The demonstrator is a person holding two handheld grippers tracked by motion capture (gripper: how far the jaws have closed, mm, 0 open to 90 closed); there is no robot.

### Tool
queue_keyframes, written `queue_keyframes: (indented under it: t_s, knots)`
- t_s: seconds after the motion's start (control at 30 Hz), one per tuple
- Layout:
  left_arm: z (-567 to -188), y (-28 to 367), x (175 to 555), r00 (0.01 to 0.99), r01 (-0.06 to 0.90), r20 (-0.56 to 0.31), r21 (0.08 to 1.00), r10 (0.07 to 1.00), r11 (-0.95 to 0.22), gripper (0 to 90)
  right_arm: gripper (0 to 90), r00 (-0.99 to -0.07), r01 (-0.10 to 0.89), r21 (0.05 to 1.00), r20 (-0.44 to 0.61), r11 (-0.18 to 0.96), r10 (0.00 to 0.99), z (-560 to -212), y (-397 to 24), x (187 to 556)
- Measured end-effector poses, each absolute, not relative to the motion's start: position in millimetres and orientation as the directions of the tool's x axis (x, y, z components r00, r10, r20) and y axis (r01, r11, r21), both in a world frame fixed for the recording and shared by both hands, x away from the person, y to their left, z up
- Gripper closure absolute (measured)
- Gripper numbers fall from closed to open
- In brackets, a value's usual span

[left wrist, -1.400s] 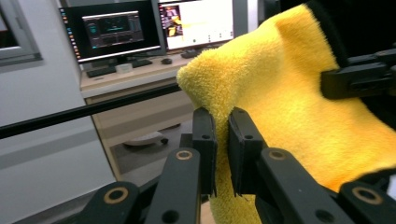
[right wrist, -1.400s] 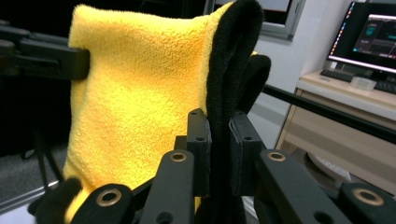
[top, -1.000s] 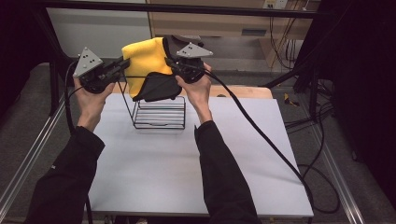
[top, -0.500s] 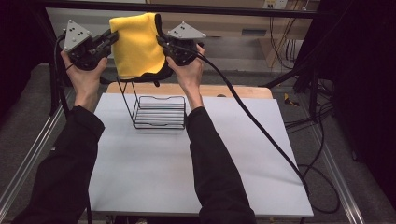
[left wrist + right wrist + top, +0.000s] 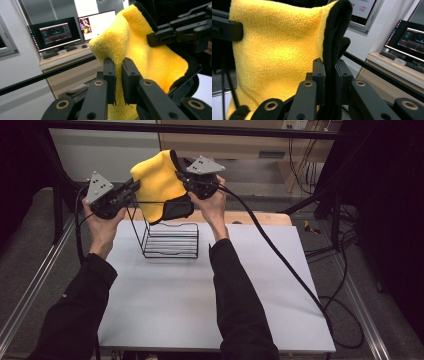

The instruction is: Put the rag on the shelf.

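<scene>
Cloth (image 5: 156, 182), yellow with black edging, is held in the air above the wire rack (image 5: 170, 239), stretched between both grippers. Left gripper (image 5: 119, 81) is clenched on a yellow fold; right gripper (image 5: 330, 75) is clenched on the black-edged side. Rack stands on the white table (image 5: 200, 290), near its far edge, with its tall rail just under the cloth.

Step in hand, as judged: draping the cloth over the rack's rail. To do it well, both grips should be kept tight and level, the cloth kept taut, its middle centred over the rail, then lowered evenly so that both halves hang free.

Writing: a sign (image 5: 361, 6) is seen in the right gripper view with "119" legible; the rest is too small. Text on the monitors (image 5: 58, 33) cannot be read.
</scene>
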State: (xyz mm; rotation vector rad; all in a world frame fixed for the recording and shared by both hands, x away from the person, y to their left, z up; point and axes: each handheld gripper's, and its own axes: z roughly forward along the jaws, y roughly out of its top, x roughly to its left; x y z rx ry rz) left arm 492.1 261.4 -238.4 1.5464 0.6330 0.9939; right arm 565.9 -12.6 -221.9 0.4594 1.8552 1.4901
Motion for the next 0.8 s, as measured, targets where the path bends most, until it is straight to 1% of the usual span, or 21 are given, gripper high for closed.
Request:
queue_keyframes:
  t_s: [0.1,0.23,0.33,0.43,0.6,0.8]
  knots:
    - [-244,270,491,0.481,-0.102,0.241,0.970,0.843,-0.219,82.3,81.0,-0.702,-0.141,0.948,-0.298,0.284,0.647,-223,-7,562]
    - [-252,284,493,0.477,-0.043,0.189,0.981,0.858,-0.192,82.2,80.9,-0.719,-0.134,0.941,-0.308,0.311,0.623,-233,4,557]
    - [-251,286,489,0.493,-0.056,0.192,0.980,0.848,-0.190,82.2,80.9,-0.719,-0.138,0.945,-0.302,0.298,0.625,-236,6,553]
    - [-246,281,481,0.521,-0.081,0.198,0.980,0.830,-0.183,82.2,80.9,-0.706,-0.137,0.946,-0.301,0.292,0.641,-236,4,551]
    - [-242,275,471,0.538,-0.118,0.247,0.969,0.806,-0.218,82.2,80.5,-0.698,-0.153,0.947,-0.306,0.283,0.647,-235,-5,540]
    - [-247,279,463,0.554,-0.130,0.237,0.971,0.798,-0.198,82.2,77.8,-0.716,-0.153,0.950,-0.297,0.273,0.632,-236,-12,529]
